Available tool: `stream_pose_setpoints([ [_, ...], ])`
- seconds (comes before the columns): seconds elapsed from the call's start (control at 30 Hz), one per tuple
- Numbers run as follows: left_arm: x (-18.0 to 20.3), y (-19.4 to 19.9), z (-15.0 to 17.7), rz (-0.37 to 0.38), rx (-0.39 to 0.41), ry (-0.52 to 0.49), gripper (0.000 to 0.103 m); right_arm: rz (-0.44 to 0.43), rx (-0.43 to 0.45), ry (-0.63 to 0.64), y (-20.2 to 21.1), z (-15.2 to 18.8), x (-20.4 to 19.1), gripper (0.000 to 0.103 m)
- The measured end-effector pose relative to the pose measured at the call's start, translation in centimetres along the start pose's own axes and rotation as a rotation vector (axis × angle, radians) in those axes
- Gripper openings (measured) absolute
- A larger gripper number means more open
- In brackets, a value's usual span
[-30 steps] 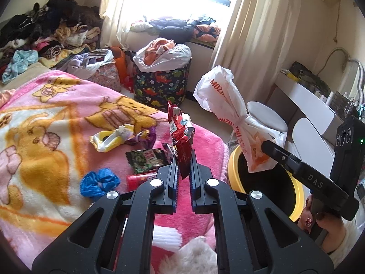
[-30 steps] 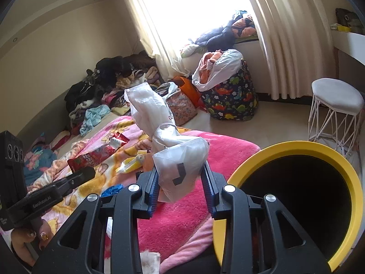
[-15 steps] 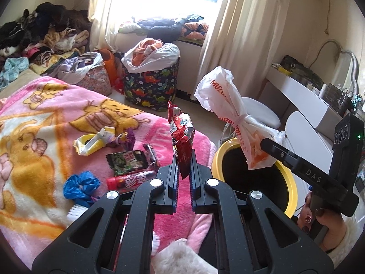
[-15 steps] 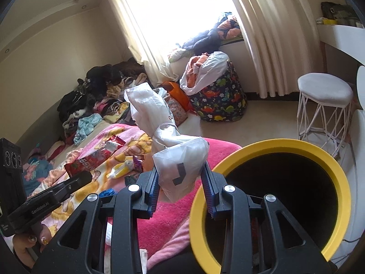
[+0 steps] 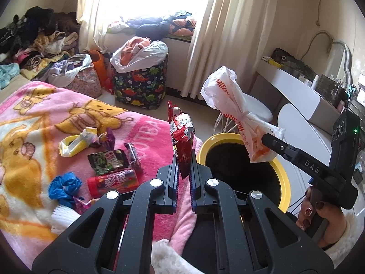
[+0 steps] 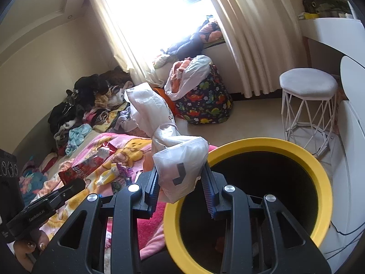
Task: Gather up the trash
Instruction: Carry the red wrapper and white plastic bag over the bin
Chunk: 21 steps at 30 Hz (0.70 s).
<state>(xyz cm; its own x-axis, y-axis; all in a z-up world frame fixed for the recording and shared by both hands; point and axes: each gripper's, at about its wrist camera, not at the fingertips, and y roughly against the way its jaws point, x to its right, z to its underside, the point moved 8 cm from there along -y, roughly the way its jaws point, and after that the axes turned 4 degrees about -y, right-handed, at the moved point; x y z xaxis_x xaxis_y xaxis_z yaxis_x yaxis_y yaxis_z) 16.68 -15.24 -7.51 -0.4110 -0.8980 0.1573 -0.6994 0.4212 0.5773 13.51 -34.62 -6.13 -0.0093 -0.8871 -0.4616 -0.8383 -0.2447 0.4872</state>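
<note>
The left claw [image 5: 184,171] points level over the bed's pink blanket [image 5: 45,118], clamped on an upright red snack wrapper [image 5: 182,141]. The right claw [image 6: 181,182] is closed on a knotted white plastic bag [image 6: 168,146], held above the yellow-rimmed bin [image 6: 319,171] beside the bed.

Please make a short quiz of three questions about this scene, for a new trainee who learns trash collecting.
1. True or false: the left tool is shut on a red snack wrapper.
2. What does the right tool hold? A) a blue glove B) a knotted white plastic bag C) a bottle
3. Fill in: the bin beside the pink blanket has a ____ rim.

Key
1. True.
2. B: the knotted white plastic bag sits between its fingers, at the bin's rim.
3. Yellow.
</note>
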Motion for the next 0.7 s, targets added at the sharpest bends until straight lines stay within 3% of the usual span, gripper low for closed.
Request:
stream_pose_setpoints([
  [0.7, 4.4, -2.2, 1.1, 0.059, -0.044, -0.069, 0.004, 0.110, 0.008, -0.099, 0.8, -0.1, 5.4, 0.032],
])
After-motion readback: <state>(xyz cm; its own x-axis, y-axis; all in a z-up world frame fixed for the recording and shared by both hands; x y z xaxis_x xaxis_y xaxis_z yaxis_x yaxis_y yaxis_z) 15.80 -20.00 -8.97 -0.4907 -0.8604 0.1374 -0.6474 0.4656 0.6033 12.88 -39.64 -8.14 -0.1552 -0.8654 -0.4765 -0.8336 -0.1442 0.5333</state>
